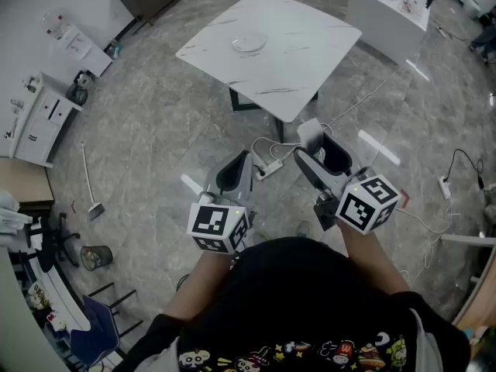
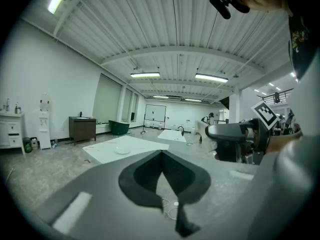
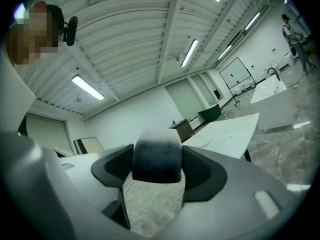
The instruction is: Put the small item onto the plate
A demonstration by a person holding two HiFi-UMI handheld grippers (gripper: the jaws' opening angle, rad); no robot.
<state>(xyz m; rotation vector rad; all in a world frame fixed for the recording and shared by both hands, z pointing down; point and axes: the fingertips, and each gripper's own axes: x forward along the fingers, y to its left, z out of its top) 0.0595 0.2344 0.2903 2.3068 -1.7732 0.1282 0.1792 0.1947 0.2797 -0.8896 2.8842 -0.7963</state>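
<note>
Right gripper view shows the small white rounded item [image 3: 156, 156] at centre frame, pinched between the two dark jaws of the right gripper [image 1: 321, 155]. In the head view, the round white plate [image 1: 249, 43] sits on the white marble-patterned square table [image 1: 310, 37] at upper centre, well apart from the item. The left gripper [image 1: 232, 173], at lower centre-left, has its jaws closed together on nothing.

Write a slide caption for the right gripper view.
The right gripper is shut on the small item, with the plate on the table ahead.
</note>
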